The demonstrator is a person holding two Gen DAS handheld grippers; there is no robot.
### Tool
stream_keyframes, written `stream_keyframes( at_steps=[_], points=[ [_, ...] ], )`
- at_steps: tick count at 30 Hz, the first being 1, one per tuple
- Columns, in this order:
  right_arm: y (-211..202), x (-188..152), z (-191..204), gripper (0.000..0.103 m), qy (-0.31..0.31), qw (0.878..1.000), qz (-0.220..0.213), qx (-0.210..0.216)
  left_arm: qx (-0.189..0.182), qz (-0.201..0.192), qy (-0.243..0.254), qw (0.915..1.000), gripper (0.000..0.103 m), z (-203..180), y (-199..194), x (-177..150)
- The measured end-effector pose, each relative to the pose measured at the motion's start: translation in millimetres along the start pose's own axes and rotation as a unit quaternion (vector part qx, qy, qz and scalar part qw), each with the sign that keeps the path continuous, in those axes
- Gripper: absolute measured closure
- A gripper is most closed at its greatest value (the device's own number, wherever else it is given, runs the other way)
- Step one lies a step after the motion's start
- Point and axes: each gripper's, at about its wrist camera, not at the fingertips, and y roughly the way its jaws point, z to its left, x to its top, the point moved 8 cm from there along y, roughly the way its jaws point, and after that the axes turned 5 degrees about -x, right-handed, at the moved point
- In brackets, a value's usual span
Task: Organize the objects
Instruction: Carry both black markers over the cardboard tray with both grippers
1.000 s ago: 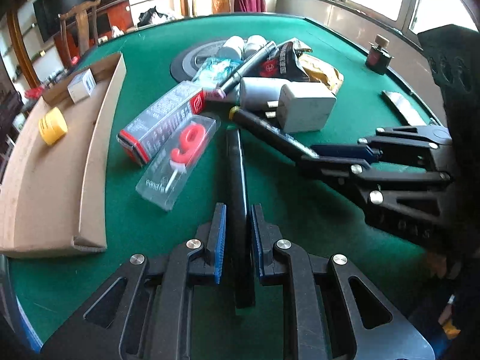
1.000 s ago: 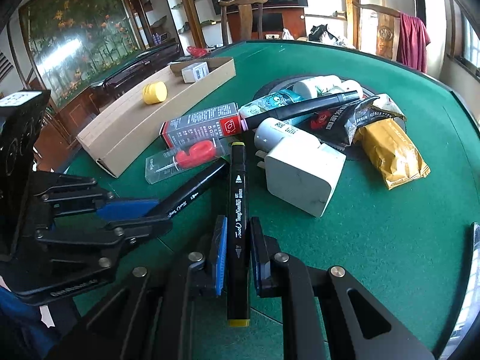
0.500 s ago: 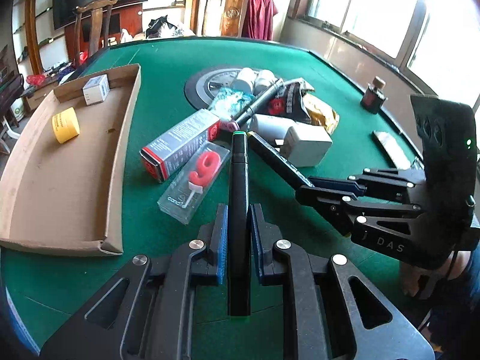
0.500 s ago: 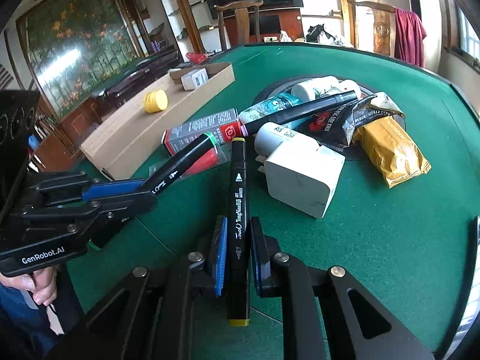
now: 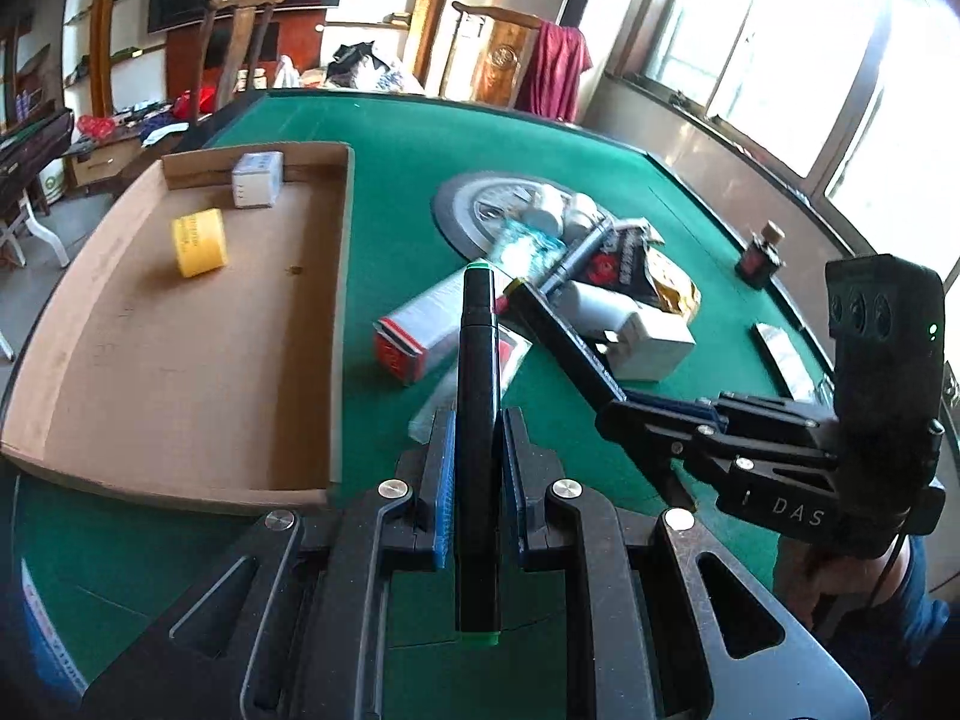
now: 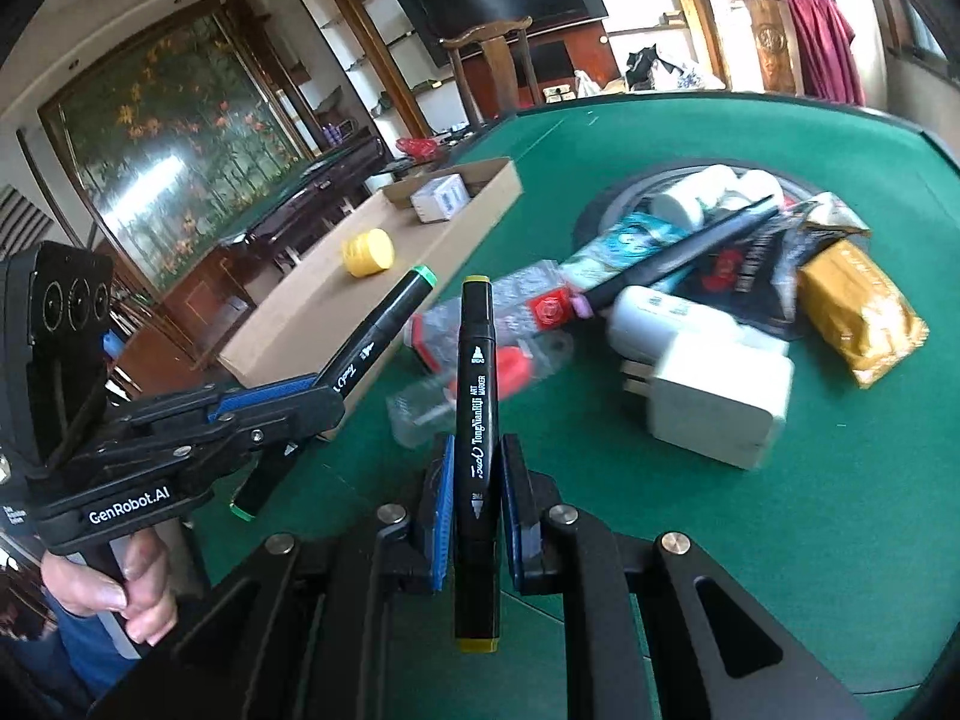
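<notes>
Left wrist: left claw (image 5: 475, 462) clamps green-capped marker (image 5: 477, 372) beside tray rim (image 5: 339, 324).

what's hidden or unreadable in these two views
- Left wrist view: the toothpaste box print is blurred, its right end behind the green-capped marker.
- Right wrist view: the candle pack is motion-blurred, partly behind the yellow-capped marker.
- Right wrist view: the cardboard tray near end sits behind the left hand-held gripper.
</notes>
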Motion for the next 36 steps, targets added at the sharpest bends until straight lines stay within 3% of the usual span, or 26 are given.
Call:
stream_keyframes(
  at_steps=[19,30,36],
  points=[
    [45,31,68,0.090,0.029,0.998,0.019,0.046,0.031,-0.043,-0.084,0.9951,0.089,101,-40,20],
    [84,80,96,0.090,0.019,1.000,0.013,0.015,0.052,-0.033,-0.125,0.9902,0.089,167,-29,54],
    [116,100,90,0.090,0.041,0.999,0.027,-0.012,0.061,-0.002,-0.137,0.9887,0.089,199,-2,76]
  ],
)
